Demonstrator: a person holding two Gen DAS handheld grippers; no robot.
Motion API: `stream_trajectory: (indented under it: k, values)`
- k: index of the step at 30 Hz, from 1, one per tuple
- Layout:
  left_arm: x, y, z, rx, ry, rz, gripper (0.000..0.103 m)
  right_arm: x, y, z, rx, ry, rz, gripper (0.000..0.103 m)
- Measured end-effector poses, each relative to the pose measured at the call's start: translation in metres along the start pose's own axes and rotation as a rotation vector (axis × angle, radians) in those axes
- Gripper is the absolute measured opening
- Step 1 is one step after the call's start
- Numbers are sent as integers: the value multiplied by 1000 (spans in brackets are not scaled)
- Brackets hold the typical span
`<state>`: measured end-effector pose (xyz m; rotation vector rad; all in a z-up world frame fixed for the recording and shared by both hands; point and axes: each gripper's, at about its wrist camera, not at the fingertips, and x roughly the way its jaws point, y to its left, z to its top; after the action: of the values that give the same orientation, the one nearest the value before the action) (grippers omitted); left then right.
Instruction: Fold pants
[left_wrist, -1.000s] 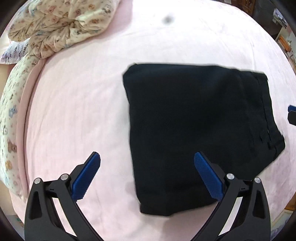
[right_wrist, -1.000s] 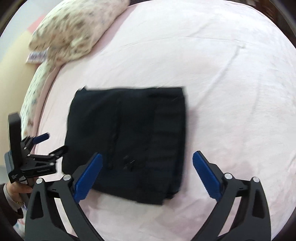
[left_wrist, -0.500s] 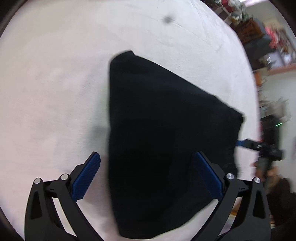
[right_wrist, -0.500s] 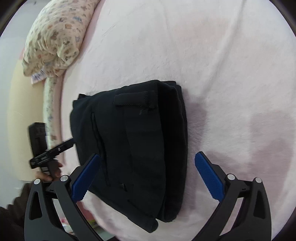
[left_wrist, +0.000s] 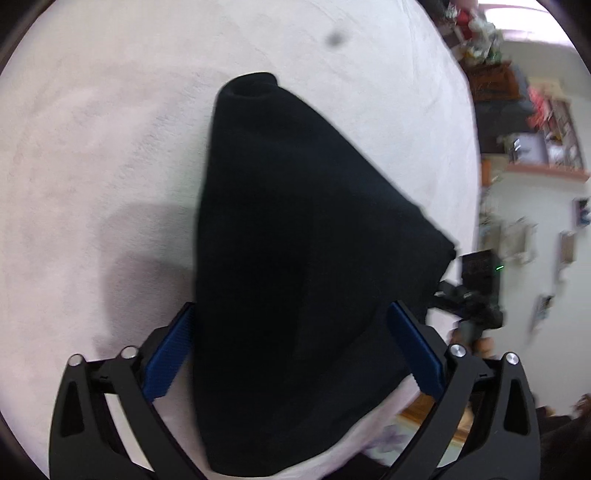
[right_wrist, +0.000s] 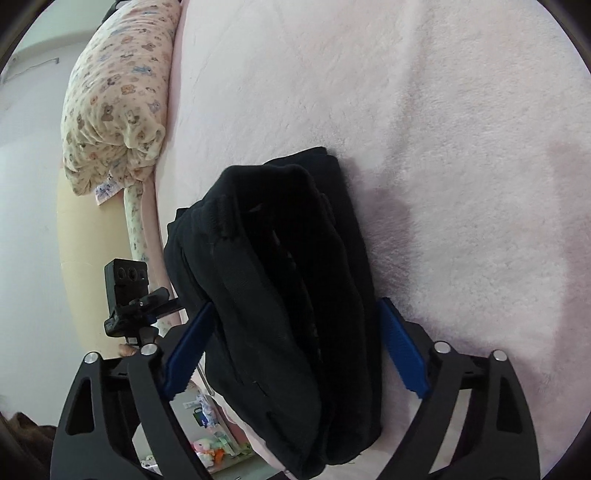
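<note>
The black pants (left_wrist: 295, 258) lie folded in a thick stack on the pink bed; the right wrist view shows the layered waistband end (right_wrist: 288, 280). My left gripper (left_wrist: 291, 354) is open with the stack's end between its blue pads (left_wrist: 168, 362), which do not press it. My right gripper (right_wrist: 295, 354) is open too, its pads (right_wrist: 402, 354) standing either side of the opposite end. Each gripper shows in the other's view, at the stack's far side (left_wrist: 476, 295) (right_wrist: 129, 295).
The pink bedspread (right_wrist: 443, 147) stretches beyond the pants. A teddy-print pillow (right_wrist: 118, 96) lies at the bed's left edge by a cream wall. Shelves and clutter (left_wrist: 535, 129) stand past the bed's right edge. Floor and toys (right_wrist: 210, 450) show below the near edge.
Both grippers have turned and come in low at opposite ends of the folded pants, so the stack now sits between each pair of open pads. The pants look slightly bunched.
</note>
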<state>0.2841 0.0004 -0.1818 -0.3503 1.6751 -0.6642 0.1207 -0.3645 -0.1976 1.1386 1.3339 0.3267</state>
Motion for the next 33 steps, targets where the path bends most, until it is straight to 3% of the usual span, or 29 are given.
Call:
stream_trajectory:
  k: [1, 3, 8, 13, 19, 26, 30, 33]
  values:
    - [3, 4, 1, -24, 8, 13, 91, -3, -5, 0, 31, -8, 32, 85]
    - [3, 15, 2, -93, -5, -44, 91, -5, -9, -1, 41, -11, 56, 85]
    - [11, 8, 1, -77, 27, -71, 98, 0, -4, -2, -27, -2, 25, 85]
    - [18, 9, 9, -159, 56, -125, 101, -1, -2, -3, -44, -18, -11, 81]
    - [23, 0, 15, -100, 104, -51, 101, 0, 8, -8, -100, -78, -77, 77]
    - [34, -30, 10, 14, 140, -91, 101, 14, 27, -11, -246, 20, -110, 77]
    - [37, -21, 14, -48, 114, -115, 101, 18, 23, -6, -214, -7, -112, 77]
    - [39, -27, 12, -32, 102, -105, 101, 18, 25, -9, -222, -7, -74, 77]
